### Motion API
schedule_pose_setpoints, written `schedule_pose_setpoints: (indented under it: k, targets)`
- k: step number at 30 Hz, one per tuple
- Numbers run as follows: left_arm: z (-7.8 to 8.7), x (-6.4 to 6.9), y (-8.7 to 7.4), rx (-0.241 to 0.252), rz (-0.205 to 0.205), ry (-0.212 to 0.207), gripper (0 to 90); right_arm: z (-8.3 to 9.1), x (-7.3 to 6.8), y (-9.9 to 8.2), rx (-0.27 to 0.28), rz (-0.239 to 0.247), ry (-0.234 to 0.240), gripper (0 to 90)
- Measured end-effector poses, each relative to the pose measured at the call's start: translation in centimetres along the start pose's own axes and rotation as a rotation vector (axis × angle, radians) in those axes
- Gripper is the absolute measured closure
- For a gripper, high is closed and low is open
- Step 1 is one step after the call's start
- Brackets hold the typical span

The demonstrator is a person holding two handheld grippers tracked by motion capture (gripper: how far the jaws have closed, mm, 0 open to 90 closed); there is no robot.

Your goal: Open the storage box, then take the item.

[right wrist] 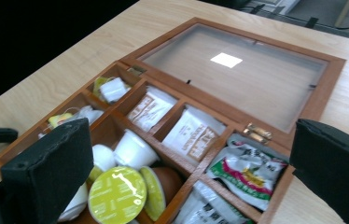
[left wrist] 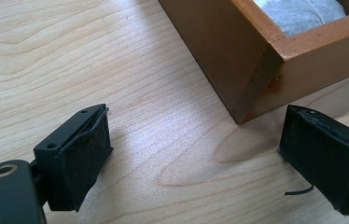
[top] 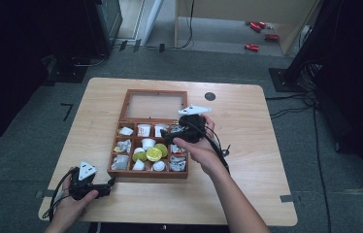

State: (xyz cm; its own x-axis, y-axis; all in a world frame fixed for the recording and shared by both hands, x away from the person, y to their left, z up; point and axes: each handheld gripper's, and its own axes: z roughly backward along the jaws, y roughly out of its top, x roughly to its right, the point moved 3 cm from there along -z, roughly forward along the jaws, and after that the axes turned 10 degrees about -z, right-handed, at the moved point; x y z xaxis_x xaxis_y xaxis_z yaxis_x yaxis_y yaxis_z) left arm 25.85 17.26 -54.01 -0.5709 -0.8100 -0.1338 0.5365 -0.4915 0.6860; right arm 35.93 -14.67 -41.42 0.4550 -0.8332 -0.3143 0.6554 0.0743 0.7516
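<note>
The box [top: 149, 173] is lying open in the middle of the table [top: 247, 160], its glass lid [top: 156, 106] folded flat behind it, so all nine compartments are showing from above. The right gripper [top: 170, 138] is hanging over the box's right-hand side with its jaws spread wide and nothing between them; in the right gripper view they are framing the middle compartment, where the green-lidded pods [right wrist: 117, 194] are piling over white cups [right wrist: 133, 148], which suggests the hand is sorting or picking there. Sachets [right wrist: 195, 132] are filling the back row and foil packets [right wrist: 247, 172] are sitting in the right column. The left gripper [top: 106, 187] is resting low on the table just off the box's near left corner [left wrist: 249, 100], jaws open and empty, probably parking there to steady the box if it slides.
</note>
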Motion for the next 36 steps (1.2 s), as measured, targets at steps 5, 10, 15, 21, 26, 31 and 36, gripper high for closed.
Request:
schedule_pose_setpoints:
  k: [5, 10, 15, 21, 26, 31, 36]
  targets:
    - [0.0, 0.0, 0.0, 0.002, 0.003, 0.001, 9.4, -0.1, -0.9, -1.0, -0.004, 0.012, 0.026, 0.0]
    - [0.0, 0.0, 0.0, 0.001, 0.003, 0.003, 9.4, -0.5, -1.8, -2.2, -0.019, 0.031, 0.043, 1.7]
    - [0.0, 0.0, 0.0, 0.001, 0.004, 0.003, 9.4, -1.1, -2.7, -3.4, -0.02, 0.045, 0.047, 9.3]
    - [0.0, 0.0, 0.0, 0.001, 0.003, 0.002, 9.4, -2.1, -3.1, -4.7, -0.048, 0.04, 0.065, 26.1]
    - [0.0, 0.0, 0.0, 0.001, 0.002, 0.003, 9.4, -2.8, -3.7, -5.8, -0.074, 0.055, 0.066, 32.7]
    - [0.0, 0.0, 0.0, 0.001, 0.004, 0.002, 9.4, -3.3, -4.0, -6.4, -0.086, 0.078, 0.062, 36.1]
    - [0.0, 0.0, 0.0, 0.002, 0.004, 0.001, 9.4, -4.1, -4.0, -7.1, -0.107, 0.077, 0.048, 37.0]
